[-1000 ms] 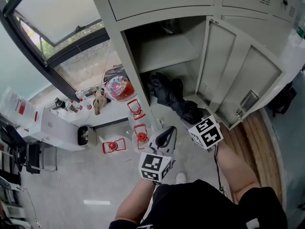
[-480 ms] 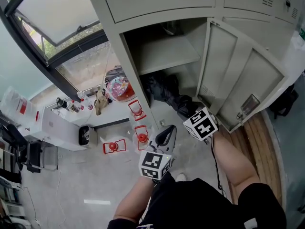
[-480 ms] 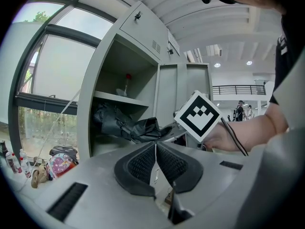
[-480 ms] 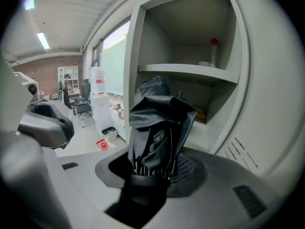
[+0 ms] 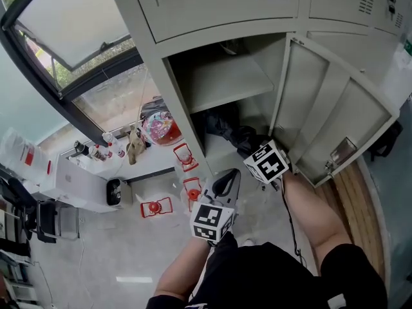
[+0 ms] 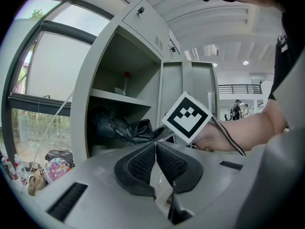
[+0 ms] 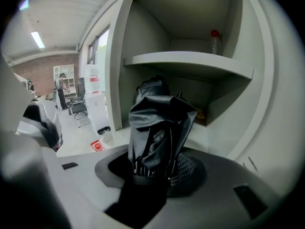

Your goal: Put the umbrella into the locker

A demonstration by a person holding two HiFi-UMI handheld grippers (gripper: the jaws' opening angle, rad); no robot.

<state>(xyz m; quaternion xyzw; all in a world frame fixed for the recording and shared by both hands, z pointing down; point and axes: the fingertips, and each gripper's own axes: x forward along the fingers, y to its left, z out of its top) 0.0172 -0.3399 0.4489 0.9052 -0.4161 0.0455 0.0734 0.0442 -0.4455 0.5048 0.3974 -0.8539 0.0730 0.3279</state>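
The black folded umbrella (image 5: 226,129) lies with its far end in the lower compartment of the open grey locker (image 5: 222,79), under the shelf. My right gripper (image 5: 255,150) is shut on its near end at the locker's mouth; in the right gripper view the bunched black fabric (image 7: 159,125) and rib tips fill the space between the jaws (image 7: 157,168). My left gripper (image 5: 223,184) hangs lower, outside the locker, shut and empty, with its pads touching (image 6: 155,147). From the left gripper view the umbrella (image 6: 119,125) and the right gripper's marker cube (image 6: 187,117) show ahead.
The locker door (image 5: 331,111) stands open to the right. A small red-capped bottle (image 7: 215,42) stands on the shelf. Red objects (image 5: 185,154) lie on the floor left of the locker, beside a colourful bag (image 5: 158,126) and a window (image 5: 77,24).
My right gripper has carried the umbrella up and left in the head view, further into the lower compartment. The left gripper stays shut and has shifted only slightly.
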